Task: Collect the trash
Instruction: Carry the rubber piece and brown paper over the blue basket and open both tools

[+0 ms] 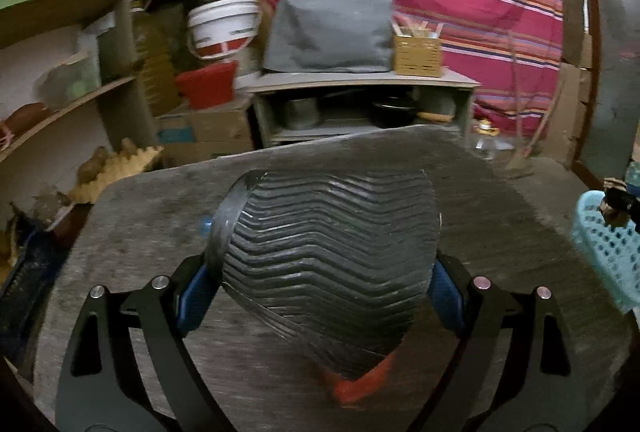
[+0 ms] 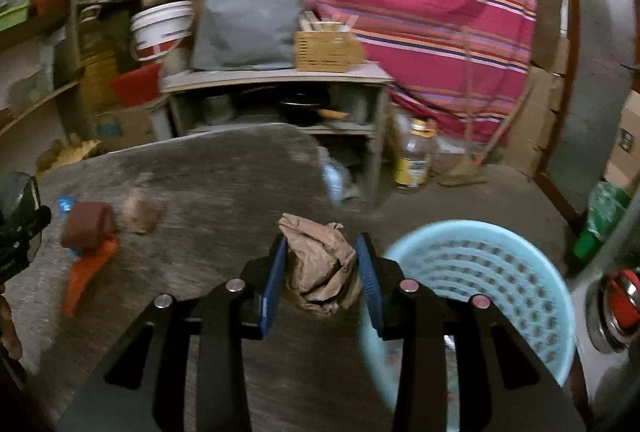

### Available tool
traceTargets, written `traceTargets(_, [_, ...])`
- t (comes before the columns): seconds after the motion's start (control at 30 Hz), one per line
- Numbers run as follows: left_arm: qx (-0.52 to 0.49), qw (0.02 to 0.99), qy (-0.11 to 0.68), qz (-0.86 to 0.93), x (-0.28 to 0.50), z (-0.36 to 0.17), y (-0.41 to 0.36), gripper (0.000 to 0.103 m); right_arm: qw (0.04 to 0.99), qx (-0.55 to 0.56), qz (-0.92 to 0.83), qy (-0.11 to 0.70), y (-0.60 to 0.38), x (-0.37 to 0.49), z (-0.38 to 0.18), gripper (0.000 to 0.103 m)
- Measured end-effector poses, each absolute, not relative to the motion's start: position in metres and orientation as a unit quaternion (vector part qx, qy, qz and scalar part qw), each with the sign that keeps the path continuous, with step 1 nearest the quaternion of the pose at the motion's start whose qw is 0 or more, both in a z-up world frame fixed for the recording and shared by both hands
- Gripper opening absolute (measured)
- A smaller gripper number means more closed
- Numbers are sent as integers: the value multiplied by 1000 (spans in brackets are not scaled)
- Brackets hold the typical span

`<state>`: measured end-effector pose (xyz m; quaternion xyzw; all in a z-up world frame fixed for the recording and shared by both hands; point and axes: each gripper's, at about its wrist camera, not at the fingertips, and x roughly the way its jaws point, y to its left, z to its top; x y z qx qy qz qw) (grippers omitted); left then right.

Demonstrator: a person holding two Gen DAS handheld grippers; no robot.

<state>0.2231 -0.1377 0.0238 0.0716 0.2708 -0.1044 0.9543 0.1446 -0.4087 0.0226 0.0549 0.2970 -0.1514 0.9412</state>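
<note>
1. The left gripper (image 1: 326,282) stands wide, its blue pads clamped on a dark ribbed shoe sole (image 1: 328,252) held above the grey table (image 1: 500,200)
2. The right gripper (image 2: 322,276) stands narrow, pinching a crumpled brown paper bag (image 2: 320,268)
3. A light blue basket (image 2: 480,272) sits just right of that bag
4. On the table's left lie a reddish roll (image 2: 88,224) and an orange piece (image 2: 86,272)

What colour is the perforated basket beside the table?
Light blue basket, clearest in the right wrist view.
</note>
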Motion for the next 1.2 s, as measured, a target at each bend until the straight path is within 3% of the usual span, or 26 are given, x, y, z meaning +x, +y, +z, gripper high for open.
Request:
traceTargets(0.67, [117, 919, 252, -279, 157, 11, -393, 87, 912, 117, -268, 287, -570, 58, 7, 36])
traceTargets(1.07, [128, 900, 266, -321, 152, 3, -451, 87, 902, 142, -286, 291, -600, 35, -8, 36])
traceTargets(1.2, [124, 897, 271, -326, 152, 5, -452, 98, 902, 146, -284, 290, -599, 37, -8, 36])
